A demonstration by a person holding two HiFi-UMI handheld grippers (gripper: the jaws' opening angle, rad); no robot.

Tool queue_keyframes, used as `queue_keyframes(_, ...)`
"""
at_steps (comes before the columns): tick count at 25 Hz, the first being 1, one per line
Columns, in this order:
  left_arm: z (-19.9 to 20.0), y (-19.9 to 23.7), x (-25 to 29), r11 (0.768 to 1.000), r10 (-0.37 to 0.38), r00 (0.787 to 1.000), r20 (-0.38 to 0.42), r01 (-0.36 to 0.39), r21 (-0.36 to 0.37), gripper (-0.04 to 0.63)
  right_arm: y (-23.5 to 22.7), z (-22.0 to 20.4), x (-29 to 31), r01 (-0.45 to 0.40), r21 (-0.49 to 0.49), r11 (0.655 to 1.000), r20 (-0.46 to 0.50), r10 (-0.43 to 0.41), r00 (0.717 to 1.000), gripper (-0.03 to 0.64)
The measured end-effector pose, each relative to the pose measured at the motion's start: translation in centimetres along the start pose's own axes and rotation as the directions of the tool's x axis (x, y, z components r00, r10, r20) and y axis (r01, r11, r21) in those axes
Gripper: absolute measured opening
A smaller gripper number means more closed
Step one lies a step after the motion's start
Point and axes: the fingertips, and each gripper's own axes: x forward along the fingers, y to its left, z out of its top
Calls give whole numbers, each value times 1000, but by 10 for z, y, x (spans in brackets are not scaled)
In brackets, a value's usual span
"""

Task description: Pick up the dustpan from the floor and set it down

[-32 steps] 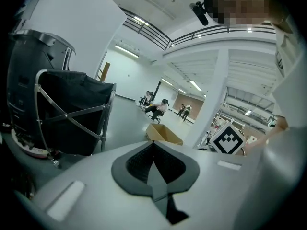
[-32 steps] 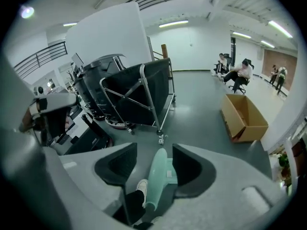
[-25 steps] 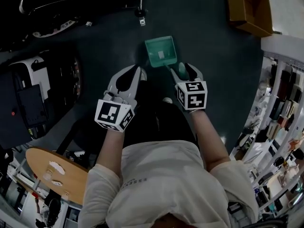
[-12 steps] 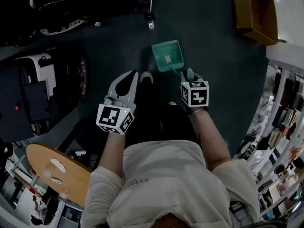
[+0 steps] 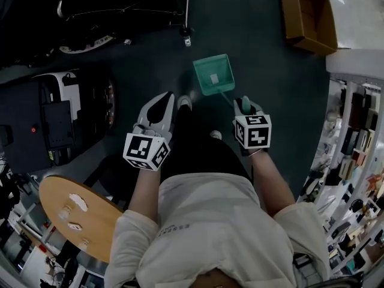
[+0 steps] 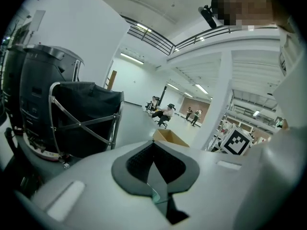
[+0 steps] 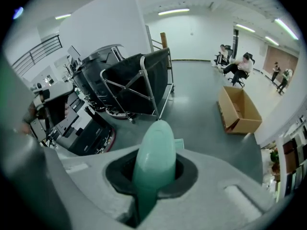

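In the head view the green dustpan (image 5: pixel 213 74) hangs tilted above the dark floor, its pan pointing away from me. The rounded green handle (image 5: pixel 243 104) sits between the jaws of my right gripper (image 5: pixel 243 108), which are closing and pressing on it. The right gripper view shows that handle (image 7: pixel 154 152) sticking up out of my right gripper (image 7: pixel 152 178), with a corner of the pan just behind it. My left gripper (image 5: pixel 163 104) hangs to the left of the dustpan, apart from it. Its jaws meet with nothing between them in the left gripper view (image 6: pixel 154 164).
A cardboard box (image 5: pixel 307 15) lies on the floor at the far right. A black folding cart (image 5: pixel 123 8) and a dark machine (image 5: pixel 57 125) stand at the left. A round wooden table (image 5: pixel 75 212) is behind my left side. Shelves (image 5: pixel 355 140) line the right. My shoe (image 5: pixel 185 102) is below.
The right jaws have shut on the dustpan's handle. Both grippers have risen, and the dustpan has come up off the floor with the right one.
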Motion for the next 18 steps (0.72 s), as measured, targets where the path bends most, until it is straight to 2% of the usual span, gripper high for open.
queue_keyframes(5, 20, -49, -42, 1000, -16, 999, 33, 15, 20, 15, 0, -9, -77, 19, 7, 1000, 57, -19, 998, 15)
queue_keyframes(9, 19, -84, -73, 998, -32, 998, 53, 30, 46, 15, 3, -27, -127, 37, 14, 999, 99, -38, 994, 15)
queue_keyframes(18, 18, -148, -115, 996, -35, 991, 126, 24, 86, 15, -6, -80, -179, 26, 9, 1000, 113, -27, 993, 17)
